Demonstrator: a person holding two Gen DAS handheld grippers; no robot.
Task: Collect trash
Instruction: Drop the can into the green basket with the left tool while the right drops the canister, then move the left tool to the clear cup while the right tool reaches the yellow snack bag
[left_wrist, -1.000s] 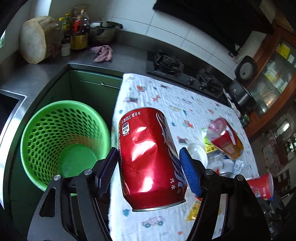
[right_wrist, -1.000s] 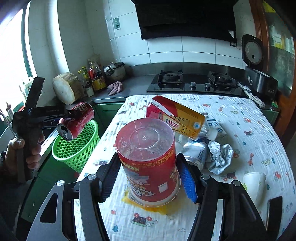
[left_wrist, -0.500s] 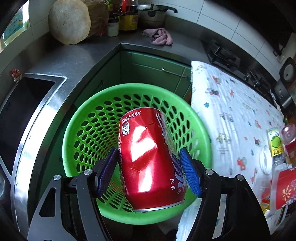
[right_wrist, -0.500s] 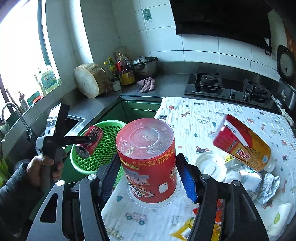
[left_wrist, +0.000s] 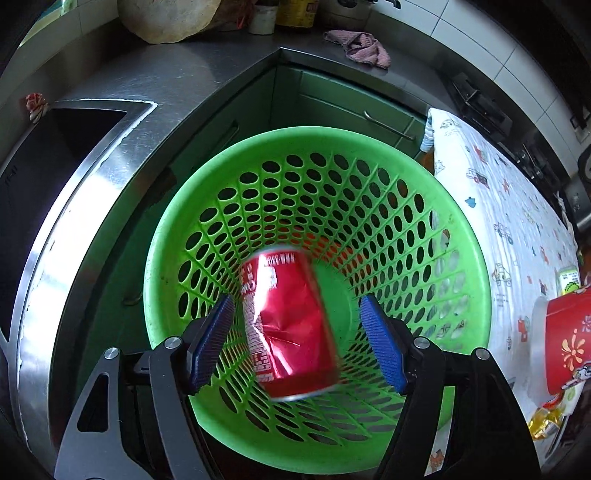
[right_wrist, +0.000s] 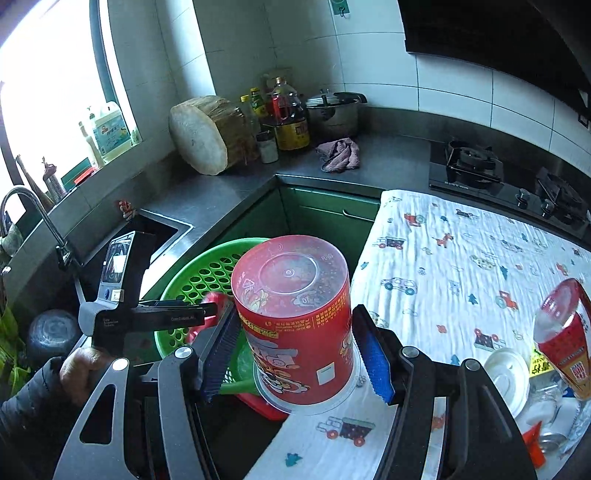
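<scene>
A dented red aluminium can (left_wrist: 290, 325), its crumpled skin blurred, sits inside a round green plastic basket (left_wrist: 369, 206) whose walls are punched with rows of oval holes. The left gripper (left_wrist: 297, 347) hangs over the basket mouth with its ribbed blue pads (left_wrist: 382, 349) spread wide on either side of the can, neither pad touching it. Whether the can is in the air or resting on the basket floor cannot be told.

The right gripper (right_wrist: 295, 354) is clamped on an upturned red paper tub (right_wrist: 295, 321), its printed sides pressed between the two blue pads and its flat circular base facing the lens; a clear plastic rim flares out at the tub's lower edge. The tub is held above the near corner of a table draped in a crinkled white cloth (right_wrist: 461, 266) printed with small cartoon vehicles. From the right wrist camera the left gripper shows as a black handle in a sleeved hand (right_wrist: 79, 373), reaching over the basket beside a brushed-steel sink (left_wrist: 55, 177).

Further right on the cloth lie a tilted red-labelled bottle (right_wrist: 565, 336) and a white round lid (right_wrist: 506, 373). On the grey counter behind stand a thick round wooden block (right_wrist: 207, 134) and a crumpled pink rag (right_wrist: 340, 155).
</scene>
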